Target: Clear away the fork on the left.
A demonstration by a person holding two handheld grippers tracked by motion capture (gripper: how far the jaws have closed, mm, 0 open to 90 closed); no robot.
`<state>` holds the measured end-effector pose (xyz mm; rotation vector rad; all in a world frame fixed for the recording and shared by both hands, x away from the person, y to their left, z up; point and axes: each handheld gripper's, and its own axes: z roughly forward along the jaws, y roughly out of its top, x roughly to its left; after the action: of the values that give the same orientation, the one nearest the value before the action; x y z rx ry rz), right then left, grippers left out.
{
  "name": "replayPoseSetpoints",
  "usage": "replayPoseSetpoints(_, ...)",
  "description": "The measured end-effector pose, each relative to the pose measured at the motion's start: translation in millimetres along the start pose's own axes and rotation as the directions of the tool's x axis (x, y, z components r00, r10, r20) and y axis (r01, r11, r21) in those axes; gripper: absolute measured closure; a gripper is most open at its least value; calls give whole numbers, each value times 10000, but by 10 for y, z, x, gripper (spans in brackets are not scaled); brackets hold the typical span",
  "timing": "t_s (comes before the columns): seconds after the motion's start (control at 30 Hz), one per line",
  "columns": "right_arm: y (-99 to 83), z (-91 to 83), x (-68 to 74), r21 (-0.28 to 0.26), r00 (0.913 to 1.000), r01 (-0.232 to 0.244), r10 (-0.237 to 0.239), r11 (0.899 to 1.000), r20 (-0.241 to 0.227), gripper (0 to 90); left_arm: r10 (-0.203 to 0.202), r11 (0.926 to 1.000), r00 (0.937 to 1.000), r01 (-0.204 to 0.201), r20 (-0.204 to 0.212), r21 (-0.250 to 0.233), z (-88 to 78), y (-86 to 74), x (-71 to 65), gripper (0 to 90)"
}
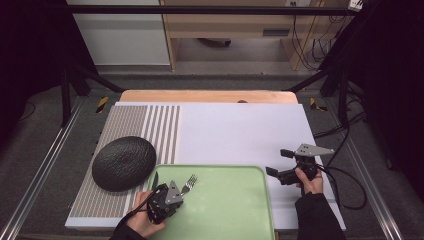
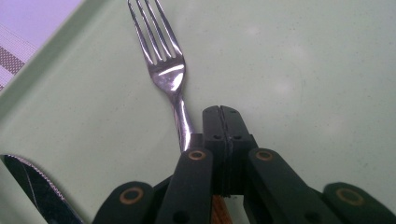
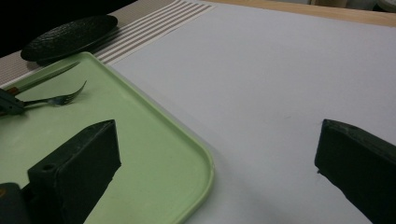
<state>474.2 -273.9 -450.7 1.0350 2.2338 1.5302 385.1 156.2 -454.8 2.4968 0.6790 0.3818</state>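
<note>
While both hands rest near the front edge of the table, the scene reads as follows, from largest thing to smallest.

Table: a pale wooden table (image 1: pixel 210 96) is covered by a white sheet (image 1: pixel 240 130), with a striped mat (image 1: pixel 125 125) lying along its left side.

Tray: a light green tray (image 1: pixel 225 200) sits at the front middle of the sheet, partly over the mat's right edge.

Plate: a dark round plate (image 1: pixel 124 162) lies on the mat, just left of the tray's far left corner.

Right gripper: the right gripper (image 1: pixel 282 164), held over the bare sheet just right of the tray, has its jaws wide apart with nothing between them.

Left gripper: the left gripper (image 2: pixel 220 112), held at the tray's near left corner, has its jaws pressed together; the fork's handle runs down beside and under them, and I cannot tell whether it is pinched.

Knife: a knife (image 2: pixel 35 186) lies on the tray's left part, left of the fork.

Fork: a metal fork (image 2: pixel 163 65) lies in the tray's left part with its prongs pointing away from the left gripper.
</note>
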Motion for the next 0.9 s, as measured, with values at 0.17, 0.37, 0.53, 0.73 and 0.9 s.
replayPoseSetpoints(0.17,-1,2,1,7,10000,0,0,10000,-7,2,-62,10000,10000,62,14,-6,-2,-15,21,897)
replayPoseSetpoints(0.37,-1,1,1,11,10000,4,-4,10000,-5,2,-118,9999,9999,118,-38,-37,-5,-36,47,897)
replayPoseSetpoints(0.53,-1,1,1,15,10000,-1,1,10000,-2,2,-163,9999,9998,162,-116,-16,-12,-50,62,897)
replayPoseSetpoints(0.73,0,0,1,4,10000,0,0,10000,-5,2,-231,9997,9995,231,-230,3,-26,-82,100,897)
replayPoseSetpoints(0.9,0,0,1,-3,10000,2,-2,10000,1,2,-280,9996,9989,281,-375,44,-37,-109,135,897)
